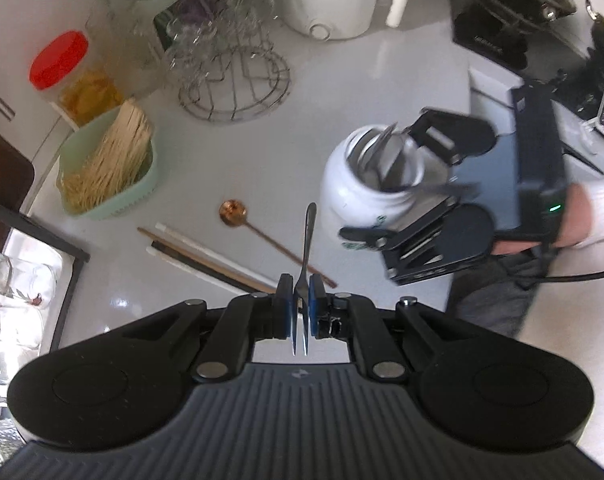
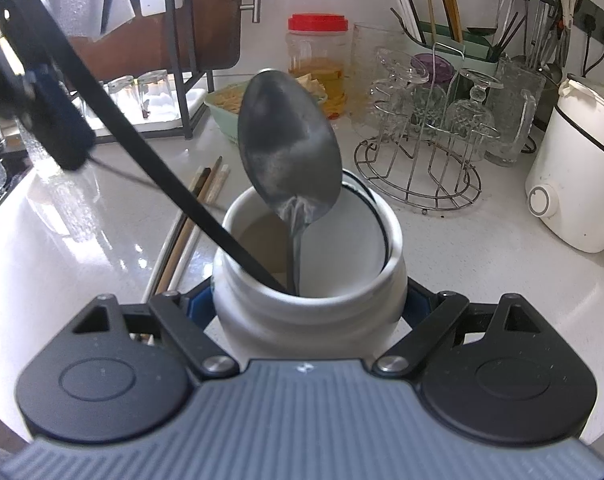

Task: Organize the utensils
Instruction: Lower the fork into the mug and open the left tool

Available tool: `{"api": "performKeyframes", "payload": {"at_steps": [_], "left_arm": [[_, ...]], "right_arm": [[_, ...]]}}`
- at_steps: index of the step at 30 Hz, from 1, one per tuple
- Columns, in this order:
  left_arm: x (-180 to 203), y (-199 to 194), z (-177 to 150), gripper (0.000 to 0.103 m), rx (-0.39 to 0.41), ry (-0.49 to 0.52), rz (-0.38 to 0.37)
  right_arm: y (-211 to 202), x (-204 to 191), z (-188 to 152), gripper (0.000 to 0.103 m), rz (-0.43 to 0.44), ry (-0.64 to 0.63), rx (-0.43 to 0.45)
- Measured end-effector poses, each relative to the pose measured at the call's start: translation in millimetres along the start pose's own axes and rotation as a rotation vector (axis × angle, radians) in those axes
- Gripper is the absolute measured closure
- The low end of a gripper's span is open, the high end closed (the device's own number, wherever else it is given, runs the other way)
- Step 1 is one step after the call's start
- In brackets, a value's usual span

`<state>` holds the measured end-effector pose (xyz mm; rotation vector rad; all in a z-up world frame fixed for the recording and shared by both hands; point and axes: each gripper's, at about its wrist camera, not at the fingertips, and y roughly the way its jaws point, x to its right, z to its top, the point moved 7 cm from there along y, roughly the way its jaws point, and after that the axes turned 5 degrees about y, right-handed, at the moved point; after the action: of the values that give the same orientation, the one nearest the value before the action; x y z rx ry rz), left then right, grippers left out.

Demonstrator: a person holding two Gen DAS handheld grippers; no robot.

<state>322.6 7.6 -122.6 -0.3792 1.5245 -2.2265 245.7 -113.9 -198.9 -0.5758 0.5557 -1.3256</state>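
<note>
Left wrist view: we see the left gripper (image 1: 301,308) with its blue-padded jaws pressed together on a small silver metal fork (image 1: 306,248), pinched near the tines, handle pointing away from the camera and clear of the glossy white worktop (image 1: 382,80). Below the fork, on the worktop, lie a copper-coloured long-handled spoon (image 1: 237,216) and a bundle of white, brown and black chopsticks (image 1: 205,258) (the two groups lie just beside each other, and the spoon's handle passes under the fork in this view). A pale green plastic basket of wooden sticks (image 1: 109,168) stands near the worktop's left edge, beside a red-lidded clear plastic jar (image 1: 61,68). A round wire glass rack (image 1: 237,88) stands toward the far edge.

To the right, the right gripper (image 1: 398,184) clamps the white ceramic utensil jar (image 1: 366,188); one finger crosses the jar's front and the other sits behind its rim. A person's hand (image 1: 582,220) in a white sleeve holds that gripper's body.

Right wrist view: we see the same jar (image 2: 310,304) held between the right gripper's (image 2: 310,308) spread fingers, with the pads against its sides. A large grey metal spoon (image 2: 289,148) stands in the jar, bowl upward, alongside a flat black utensil handle (image 2: 141,140) leaning toward the upper left. A white electric cooker (image 2: 578,176) stands by the right edge.
</note>
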Motion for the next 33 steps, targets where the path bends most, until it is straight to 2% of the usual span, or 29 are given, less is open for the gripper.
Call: {"api": "performKeyframes", "payload": {"at_steps": [7,12,33], "left_arm": [[6,-36,22,0.094,-0.013,0.016,-0.061],[9,-42,35,0.094,-0.045,0.014,-0.107],[21,13,74,0.094,-0.244,0.111,-0.208]], "right_arm": [[1,-1,0,0.012,0.008,-0.008,0.001],[1,-1,0,0.012,0.012,-0.011,0.002],[-1,-1,-1,0.012,0.018,-0.013,0.016]]}}
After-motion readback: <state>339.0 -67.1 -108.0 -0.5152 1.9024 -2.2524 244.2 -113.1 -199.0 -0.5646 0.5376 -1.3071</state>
